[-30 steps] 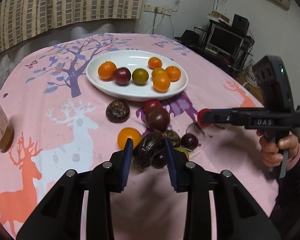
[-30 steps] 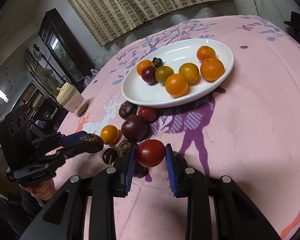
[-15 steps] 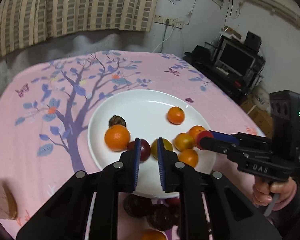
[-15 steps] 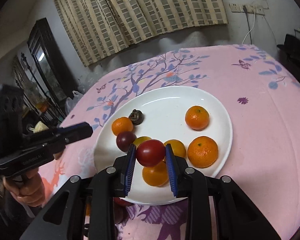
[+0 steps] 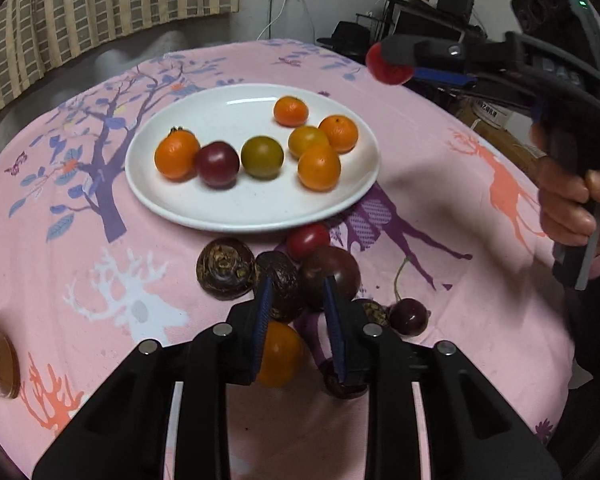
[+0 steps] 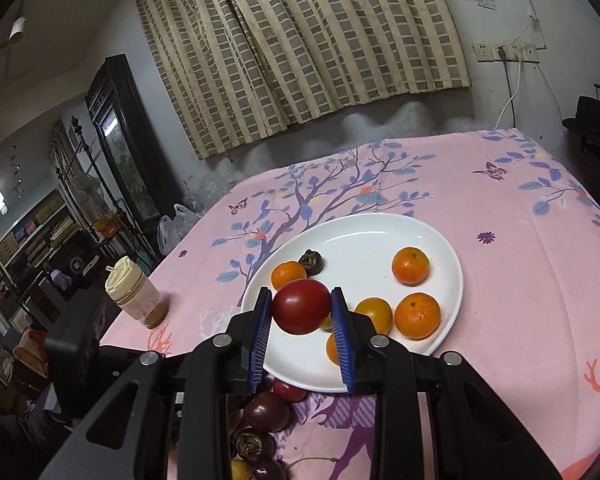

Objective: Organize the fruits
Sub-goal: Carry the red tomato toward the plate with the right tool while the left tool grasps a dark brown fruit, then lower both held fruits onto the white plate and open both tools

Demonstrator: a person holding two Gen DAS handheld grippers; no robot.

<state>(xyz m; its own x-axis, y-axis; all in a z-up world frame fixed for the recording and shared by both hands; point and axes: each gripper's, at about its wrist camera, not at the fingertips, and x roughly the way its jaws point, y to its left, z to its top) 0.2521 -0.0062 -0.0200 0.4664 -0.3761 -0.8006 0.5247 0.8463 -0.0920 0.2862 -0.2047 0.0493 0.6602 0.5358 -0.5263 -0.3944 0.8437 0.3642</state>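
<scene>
Left wrist view, taking stock: shows a white plate (image 5: 228,204) near the middle of the pink tablecloth (image 5: 452,184), already loaded with several small oranges, a dark red tomato (image 5: 216,164) and a greenish one (image 5: 262,157), all lying apart or just touching. Shows also the unsorted pile just beside the plate's near rim: a small red tomato (image 5: 308,238), a dark purple round fruit (image 5: 332,276), two wrinkled brown fruits (image 5: 225,268), an orange (image 5: 278,354), a stemmed cherry (image 5: 408,316) and a couple more dark ones half hidden under the fingers. Finds the left gripper (image 5: 296,308) low over that pile, jaws nearly closed after just easing apart a little, pinching nothing; one wrinkled fruit (image 5: 282,292) seen through the gap looks to be resting on the cloth rather than held. Right wrist view: finds the right gripper (image 6: 300,312) clenched on a red tomato (image 6: 300,306), raised in the air above the plate's near side, clear of the fruit there. Reads as roughly halfway through: about as much fruit on the plate as off it. Leaves the carried tomato to set down in a free spot, then the whole pile to move across one piece at a time.
</scene>
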